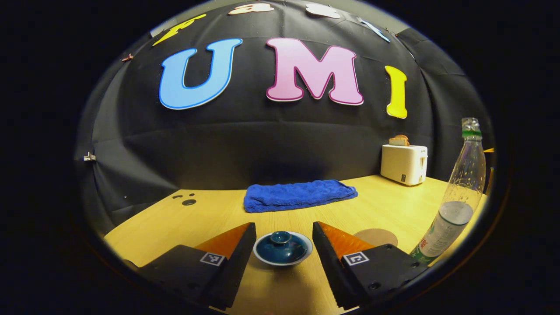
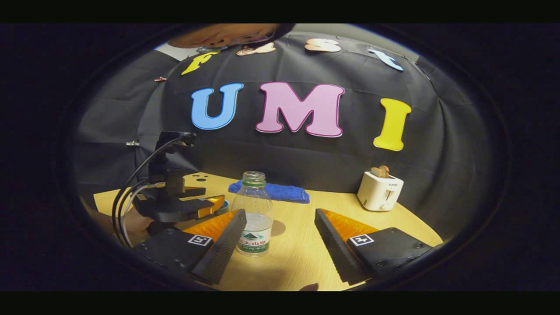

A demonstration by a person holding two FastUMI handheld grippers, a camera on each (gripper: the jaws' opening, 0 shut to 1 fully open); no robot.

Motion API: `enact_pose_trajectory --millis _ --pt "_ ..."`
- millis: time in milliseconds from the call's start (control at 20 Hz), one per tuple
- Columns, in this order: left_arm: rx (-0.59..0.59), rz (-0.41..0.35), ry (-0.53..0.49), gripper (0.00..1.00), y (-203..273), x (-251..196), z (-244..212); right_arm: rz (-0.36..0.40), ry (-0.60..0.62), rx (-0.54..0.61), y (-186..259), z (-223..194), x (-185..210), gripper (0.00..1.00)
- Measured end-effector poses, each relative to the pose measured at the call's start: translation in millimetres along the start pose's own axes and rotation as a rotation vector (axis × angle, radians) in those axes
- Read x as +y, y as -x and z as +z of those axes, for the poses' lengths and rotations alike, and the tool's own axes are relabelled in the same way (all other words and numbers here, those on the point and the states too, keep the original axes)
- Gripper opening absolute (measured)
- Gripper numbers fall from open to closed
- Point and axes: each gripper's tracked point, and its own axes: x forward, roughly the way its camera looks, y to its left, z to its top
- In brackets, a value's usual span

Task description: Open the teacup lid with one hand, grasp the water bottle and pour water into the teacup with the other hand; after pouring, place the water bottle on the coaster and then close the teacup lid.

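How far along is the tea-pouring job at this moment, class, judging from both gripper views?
Nothing looks done yet. The dark blue glazed teacup lid sits on the cup. The open left gripper brackets it without touching. The clear plastic water bottle stands upright, uncapped, near the open right gripper, ungrasped. Left to do: lift the lid, grasp the bottle, pour, set it on the round tan coaster, and close the lid.

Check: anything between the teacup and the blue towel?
No. In the left gripper view, only bare table lies between the teacup and the blue towel.
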Motion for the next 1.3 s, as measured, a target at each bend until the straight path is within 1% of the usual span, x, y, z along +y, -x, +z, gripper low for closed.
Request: enact_pose_trajectory --millis 100,200,450,500,550,600,650,700,750,800,900,950,1000,1150,1200,1250,1300 --pt "0.017 0.003 -0.006 0.82 -6 1 -6 0.002 0.006 0.006 -1 -2 2 0.97" --pt "0.018 0.015 0.003 0.77 -9 5 -5 0.004 -0.005 0.012 -3 -5 3 0.97" --pt "0.064 0.024 0.04 0.57 -23 10 -12 0.001 -0.012 0.016 -6 -9 4 0.98" --pt "0.074 0.017 0.038 0.49 -24 9 -14 -0.001 -0.015 0.015 -6 -8 4 0.97" --pt "0.075 0.016 0.032 0.39 -24 8 -14 -0.002 -0.019 0.014 -7 -9 4 0.97" --pt "0.079 0.018 0.023 0.41 -25 7 -14 -0.004 -0.02 0.016 -8 -9 4 0.98" --pt "0.084 0.025 0.014 0.38 -23 6 -17 -0.003 -0.019 0.017 -9 -11 4 0.97" --pt "0.084 0.036 0.006 0.32 -22 7 -17 -0.002 -0.017 0.016 -8 -11 5 0.97" --pt "0.069 0.04 0.008 0.31 -23 6 -14 0.0 -0.017 0.016 -9 -14 7 0.97" --pt "0.054 0.04 0.026 0.36 -21 5 -9 0.006 -0.017 0.017 -9 -16 9 0.98" --pt "0.008 0.045 0.087 0.27 -14 6 3 0.024 -0.013 0.026 -14 -26 15 0.97" --pt "-0.015 0.055 0.099 0.31 -9 10 10 0.034 -0.016 0.032 -15 -33 20 0.97" --pt "-0.036 0.065 0.097 0.31 -3 15 20 0.048 -0.026 0.039 -17 -39 25 0.97" --pt "-0.068 0.075 0.098 0.31 16 19 37 0.076 -0.063 0.058 -26 -55 40 0.98" --pt "-0.067 0.073 0.101 0.27 21 20 39 0.082 -0.073 0.064 -30 -60 44 0.98" --pt "-0.062 0.074 0.096 0.27 26 22 42 0.087 -0.084 0.066 -37 -63 47 0.98" --pt "-0.061 0.079 0.088 0.35 31 26 43 0.088 -0.095 0.065 -43 -66 50 0.98"
